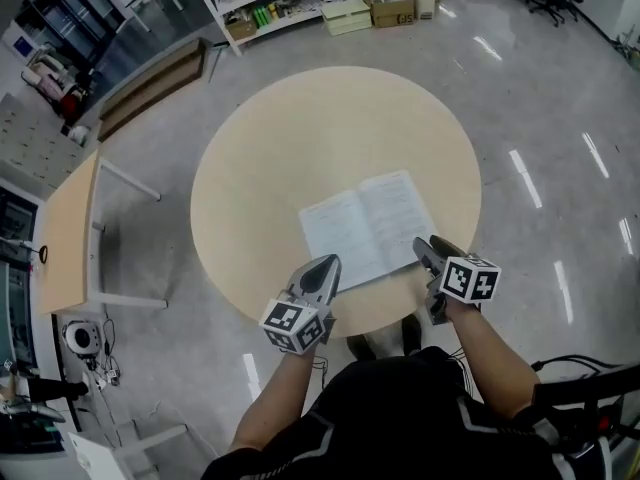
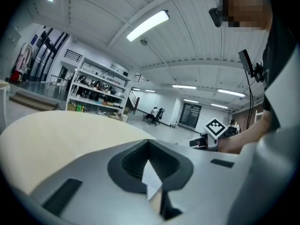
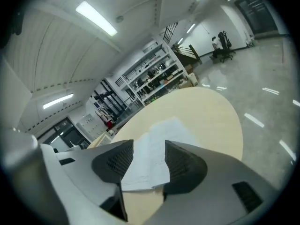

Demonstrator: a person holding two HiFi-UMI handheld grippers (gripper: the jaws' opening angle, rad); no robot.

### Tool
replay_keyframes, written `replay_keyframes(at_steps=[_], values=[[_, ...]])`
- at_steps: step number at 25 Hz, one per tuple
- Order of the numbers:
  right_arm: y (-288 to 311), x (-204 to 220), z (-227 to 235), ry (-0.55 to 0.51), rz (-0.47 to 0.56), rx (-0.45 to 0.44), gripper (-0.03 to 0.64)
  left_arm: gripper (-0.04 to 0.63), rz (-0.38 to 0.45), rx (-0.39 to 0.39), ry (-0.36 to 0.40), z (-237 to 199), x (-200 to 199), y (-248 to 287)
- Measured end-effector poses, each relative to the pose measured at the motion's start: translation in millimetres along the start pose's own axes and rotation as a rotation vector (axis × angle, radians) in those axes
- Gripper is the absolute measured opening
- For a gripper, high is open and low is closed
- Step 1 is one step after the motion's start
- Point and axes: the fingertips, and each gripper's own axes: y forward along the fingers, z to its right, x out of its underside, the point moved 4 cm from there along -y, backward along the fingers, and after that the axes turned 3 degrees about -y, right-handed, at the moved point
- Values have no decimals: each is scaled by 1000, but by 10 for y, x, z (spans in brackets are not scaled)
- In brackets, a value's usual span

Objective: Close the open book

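Left gripper [image 1: 327, 263], jaws pressed together, is poised at 1 corner of the open book [image 1: 368, 226] lying flat near the round table's [image 1: 270, 138] front edge. Right gripper [image 1: 421, 244] is spread around the opposite page's edge, likely to fold it over.

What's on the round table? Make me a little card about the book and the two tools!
table: round, light wood
book: open, lying flat with its pages up, near the person's edge
left tool: at the book's left page, jaws together
right tool: at the near corner of the right page, jaws apart, nothing pinched
book closed yet: no
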Motion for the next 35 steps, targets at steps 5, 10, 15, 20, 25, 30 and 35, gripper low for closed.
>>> replay_keyframes(at_steps=[5,10,15,20,25,30,35], values=[[209,505,242,163,-104,11,209,-9,-68,-62,-115,-148,517,91],[332,872,402,301,-141,18,215,-9,-137,-95,-156,-222,903,98],[465,982,499,380,-157,5,215,-11,-158,-125,-199,-299,1074,142],[523,1042,534,482,-151,10,215,-9,-175,-106,-196,-271,1106,174],[603,1083,584,534,-124,9,213,-10,-186,-102,-197,-279,1157,190],[637,984,615,591,-58,2,118,-10,-187,-94,-192,-250,1133,159],[589,968,573,579,-23,-16,55,-9,-174,-89,-183,-235,1094,96]])
